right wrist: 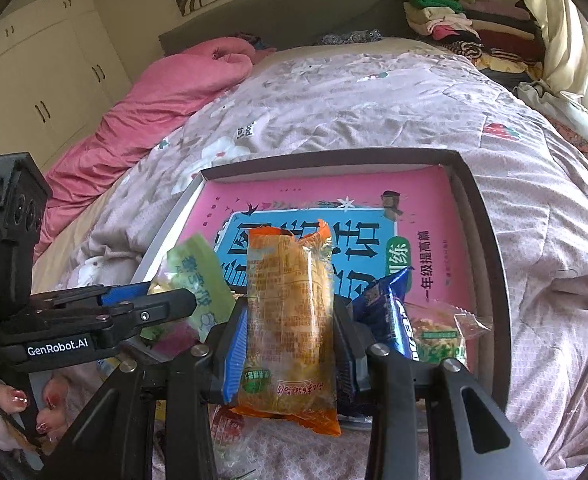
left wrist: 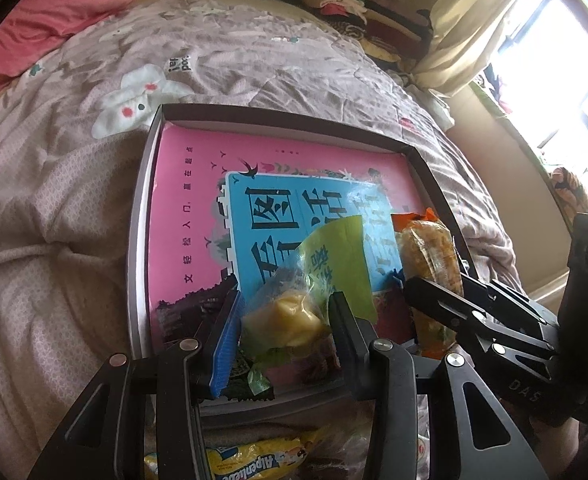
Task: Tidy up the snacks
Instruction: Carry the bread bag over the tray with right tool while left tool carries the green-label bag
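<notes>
A: Start at the tongs. What has the left gripper (left wrist: 283,320) got?

B: Its jaws are narrow and clamped on a clear plastic packet with a green printed top and a yellow cake inside (left wrist: 294,312). The blue pad presses one side, the black finger the other.

A: And the right gripper (right wrist: 289,336)?

B: Also closed, on a long orange-edged transparent snack packet (right wrist: 289,320) that stands upright between the pads. In the left view the same packet (left wrist: 430,256) shows just beside the green one, over the box's right side.

A: Where are both packets?

B: Over the near end of a shallow grey cardboard box (right wrist: 490,240) lined with a pink and blue printed book cover (right wrist: 426,208).

A: Anything already in the box?

B: A dark blue biscuit packet (right wrist: 390,316) and a clear packet with a green label (right wrist: 442,332) lie at its near right corner.

A: Around it?

B: The box sits on a mauve quilt with white flowers (left wrist: 73,200). A yellow Alpenliebe candy bag (left wrist: 253,464) lies on the quilt just before the box. A hand with painted nails (right wrist: 17,412) grips the left tool's handle.
</notes>
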The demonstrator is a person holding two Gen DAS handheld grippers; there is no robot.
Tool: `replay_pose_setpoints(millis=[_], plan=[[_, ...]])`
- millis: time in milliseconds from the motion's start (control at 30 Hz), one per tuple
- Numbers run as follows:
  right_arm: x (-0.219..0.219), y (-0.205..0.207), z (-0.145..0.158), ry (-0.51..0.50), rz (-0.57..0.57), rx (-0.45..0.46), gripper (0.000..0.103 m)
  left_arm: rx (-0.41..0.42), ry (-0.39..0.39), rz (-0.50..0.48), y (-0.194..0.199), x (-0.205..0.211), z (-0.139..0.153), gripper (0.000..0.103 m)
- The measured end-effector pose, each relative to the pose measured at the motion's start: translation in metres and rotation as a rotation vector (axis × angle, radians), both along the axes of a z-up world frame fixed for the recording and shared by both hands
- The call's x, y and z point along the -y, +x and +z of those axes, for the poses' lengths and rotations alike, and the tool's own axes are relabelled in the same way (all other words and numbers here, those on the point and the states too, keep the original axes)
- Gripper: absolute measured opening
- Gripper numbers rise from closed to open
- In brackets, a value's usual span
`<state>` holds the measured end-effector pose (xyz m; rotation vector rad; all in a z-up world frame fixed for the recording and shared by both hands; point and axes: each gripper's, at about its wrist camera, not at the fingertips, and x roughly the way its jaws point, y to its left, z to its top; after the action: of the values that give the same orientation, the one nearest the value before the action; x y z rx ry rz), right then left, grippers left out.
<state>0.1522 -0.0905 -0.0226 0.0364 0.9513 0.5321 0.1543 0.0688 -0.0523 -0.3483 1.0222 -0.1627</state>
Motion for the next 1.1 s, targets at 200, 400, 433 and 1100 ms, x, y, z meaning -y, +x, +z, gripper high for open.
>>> replay_pose_setpoints(millis=[200,400,433,1100], plan=[[-0.003,0.002,-0.006,-0.007,0.013,-0.015,0.039,-0.001,0.002,-0.001,0.0,0.0,-0.001,0.045],[-0.01,0.002,-0.007,-0.049,0.028,0.009,0.039,-0.001,0.003,-0.001,0.001,0.0,-0.001,0.045],[-0.01,0.002,-0.007,-0.053,0.029,0.013,0.039,-0.001,0.002,-0.001,0.001,0.0,-0.001,0.045],[-0.026,0.001,-0.015,-0.081,0.09,-0.011,0.039,-0.005,0.004,0.005,0.0,-0.005,-0.001,0.045]])
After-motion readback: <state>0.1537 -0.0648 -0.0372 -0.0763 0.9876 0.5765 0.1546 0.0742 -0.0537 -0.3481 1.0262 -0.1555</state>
